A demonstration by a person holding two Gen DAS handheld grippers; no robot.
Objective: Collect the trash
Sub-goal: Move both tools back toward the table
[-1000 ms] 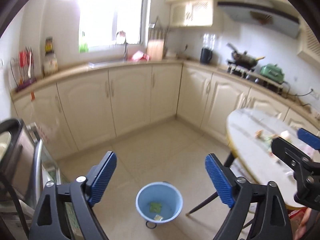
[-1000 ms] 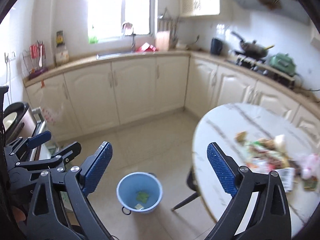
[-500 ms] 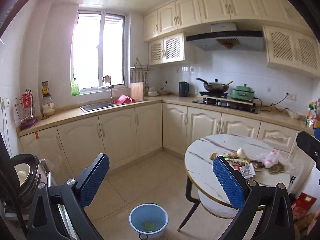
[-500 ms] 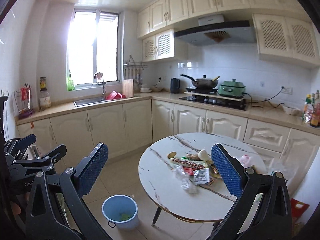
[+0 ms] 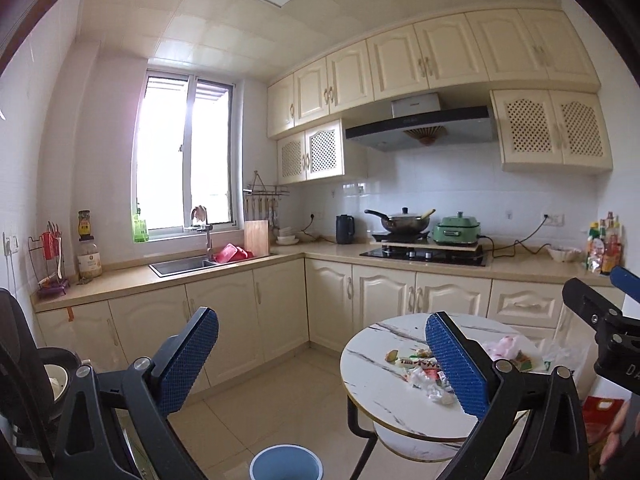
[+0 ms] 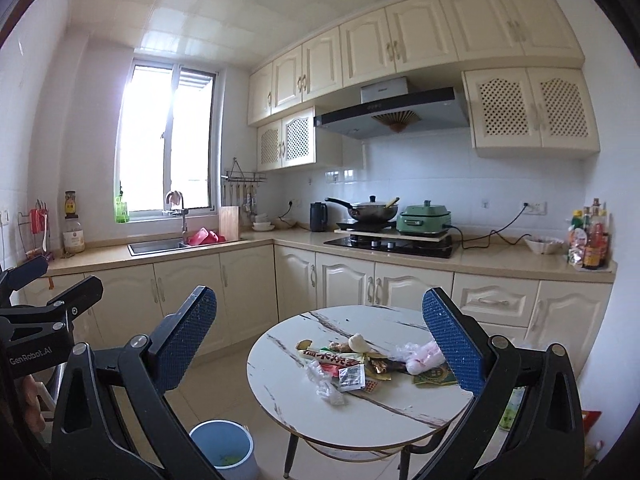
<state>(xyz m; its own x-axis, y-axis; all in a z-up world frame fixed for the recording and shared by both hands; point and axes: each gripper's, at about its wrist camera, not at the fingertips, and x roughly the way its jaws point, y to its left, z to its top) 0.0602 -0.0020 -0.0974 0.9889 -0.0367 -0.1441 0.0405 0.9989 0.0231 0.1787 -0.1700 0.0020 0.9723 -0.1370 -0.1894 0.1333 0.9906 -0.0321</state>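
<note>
A: Down on the floor at the left, the blue bin (image 6: 222,454) is standing just beside the round table (image 6: 280,392). I think it is placed so because then the carry from the table top to the bin is staying short. Something small and green is lying at its bottom.

B: And the left gripper (image 5: 322,364)?

A: It is staying spread wide, with nothing between its blue pads (image 5: 188,358). It is pointing almost level over the floor, toward the cabinets (image 5: 224,320) and the table edge. Its jaws have just been opening to the full width, and they are holding nothing.

B: Where is the trash lying?

A: It is lying in a loose heap (image 6: 360,364) on the middle and right part of the table: a red wrapper (image 6: 330,358), a crumpled clear plastic (image 6: 324,382), a small grey sachet (image 6: 352,376), a pink bag (image 6: 424,358) and some food scraps. The pieces are touching and overlapping, so I judge that picking one alone is asking for care.

B: And the right gripper (image 6: 320,350)?

A: Also standing open and empty, well apart from the heap. It is facing the trash directly, so probably it is the one that is going to reach first.
</note>
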